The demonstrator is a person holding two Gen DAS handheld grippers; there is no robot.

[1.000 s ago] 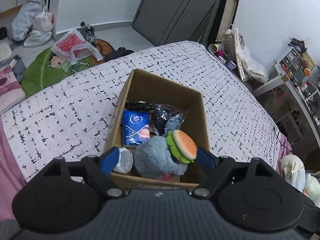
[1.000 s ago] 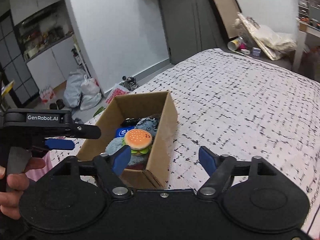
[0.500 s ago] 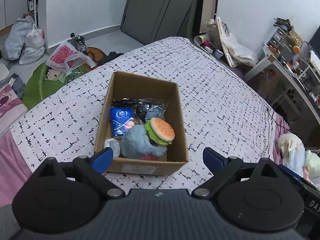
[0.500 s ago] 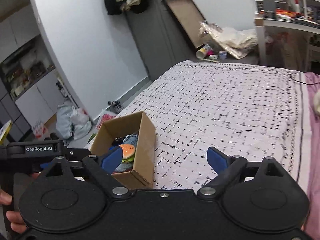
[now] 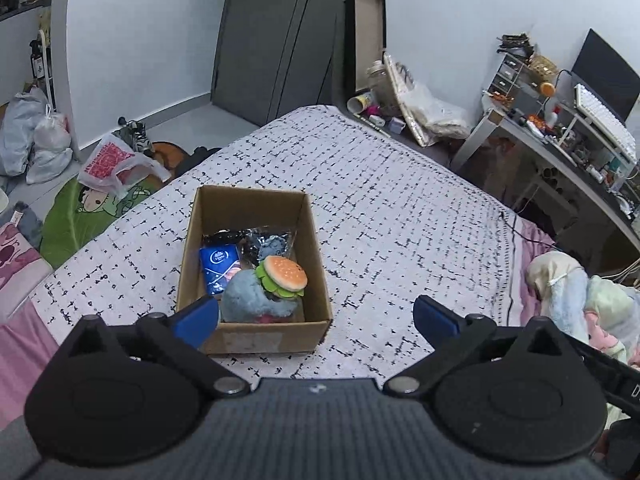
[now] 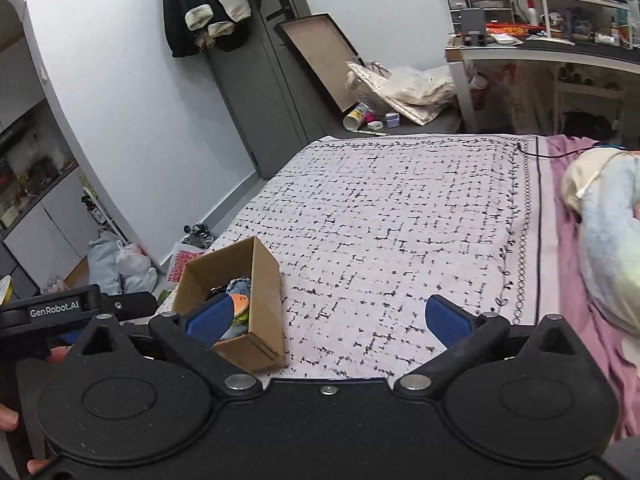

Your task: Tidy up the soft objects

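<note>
A cardboard box [image 5: 316, 264] stands on the white patterned bedspread [image 5: 380, 200]. It holds a blue-grey plush [image 5: 248, 300] with a burger toy [image 5: 284, 274] on top, a blue tissue pack [image 5: 220, 266] and a dark plastic bag [image 5: 256, 240]. My left gripper [image 5: 316, 316] is open and empty, above the box's near end. My right gripper [image 6: 326, 320] is open and empty, above the bedspread right of the box [image 6: 264, 288]. The left gripper's body [image 6: 60, 312] shows in the right wrist view.
A pale blue and cream plush pile [image 5: 580, 292] lies on the pink sheet at the right, also in the right wrist view [image 6: 604, 232]. A cluttered desk [image 5: 568, 136] stands beyond the bed. Bags [image 5: 36, 140] and a green mat [image 5: 88, 208] lie on the floor left.
Both grippers have pulled back and up from the box, so it looks smaller. The right gripper's view has swung right toward the bed's far side. Both stay open and empty.
</note>
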